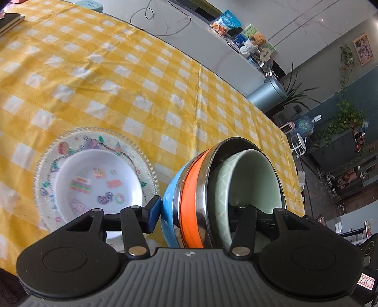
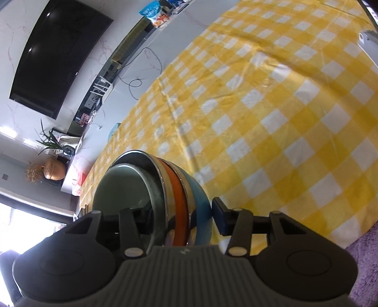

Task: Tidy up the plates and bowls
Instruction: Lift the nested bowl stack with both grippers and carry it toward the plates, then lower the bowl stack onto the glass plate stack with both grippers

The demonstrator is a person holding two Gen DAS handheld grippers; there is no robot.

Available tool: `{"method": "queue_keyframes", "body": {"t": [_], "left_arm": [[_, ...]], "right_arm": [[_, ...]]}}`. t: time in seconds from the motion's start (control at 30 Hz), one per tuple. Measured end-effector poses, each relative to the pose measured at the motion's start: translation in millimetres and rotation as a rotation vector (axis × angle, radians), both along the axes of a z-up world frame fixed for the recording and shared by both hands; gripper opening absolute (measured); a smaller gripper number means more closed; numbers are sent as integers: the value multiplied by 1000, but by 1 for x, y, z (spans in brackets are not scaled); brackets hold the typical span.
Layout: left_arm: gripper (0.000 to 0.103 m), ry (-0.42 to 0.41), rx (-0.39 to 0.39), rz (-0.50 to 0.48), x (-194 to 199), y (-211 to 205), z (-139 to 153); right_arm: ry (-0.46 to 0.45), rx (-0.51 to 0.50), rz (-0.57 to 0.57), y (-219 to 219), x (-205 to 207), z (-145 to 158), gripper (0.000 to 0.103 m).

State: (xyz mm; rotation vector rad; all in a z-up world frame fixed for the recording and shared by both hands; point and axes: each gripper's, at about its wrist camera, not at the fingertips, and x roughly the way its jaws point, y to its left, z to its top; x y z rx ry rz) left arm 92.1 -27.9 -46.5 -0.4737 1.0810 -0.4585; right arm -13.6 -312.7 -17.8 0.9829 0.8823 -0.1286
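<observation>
A nested stack of bowls (image 1: 200,200) fills the front of both views: a blue bowl outside, an orange one, a steel one, and a pale green bowl innermost. My left gripper (image 1: 196,212) is shut on the stack's wall, one finger outside the blue bowl, the other inside the green one. My right gripper (image 2: 179,217) grips the same stack (image 2: 179,196) on its other side, with a small gap at its outer pad. A white bowl with cartoon prints sits on a clear beaded plate (image 1: 47,160) at the left, on the table.
The table wears a yellow and white checked cloth (image 1: 141,78). Its far edge runs beside a grey cabinet top (image 1: 212,47) with snack bags. A dark book (image 1: 9,21) lies at the far left. A white object (image 2: 367,42) lies at the right edge.
</observation>
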Motion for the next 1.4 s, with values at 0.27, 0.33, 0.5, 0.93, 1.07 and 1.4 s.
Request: {"method": "queue_keyframes", "body": {"t": [0.27,0.33,0.5,0.93,1.07,1.4], "left_arm": [[56,-7,2,75,-2,45,18],[56,-4,1,101,-1,58,20],[56,4,-3,171,2,84,18],[56,61,-3,178,17,90,-10],[56,66,17,182,20,91,-15],[56,71,15,178,26,91,-22]], "right_arm": [[-24,-4,86,40,16,18,47],[-32,-12,111,53,22,22,47],[-35,-9,172,79,39,23,47],[28,-28,184,90,57,3,47],[46,-3,189,91,62,-5,47],[58,-6,192,92,69,-13,47]]}}
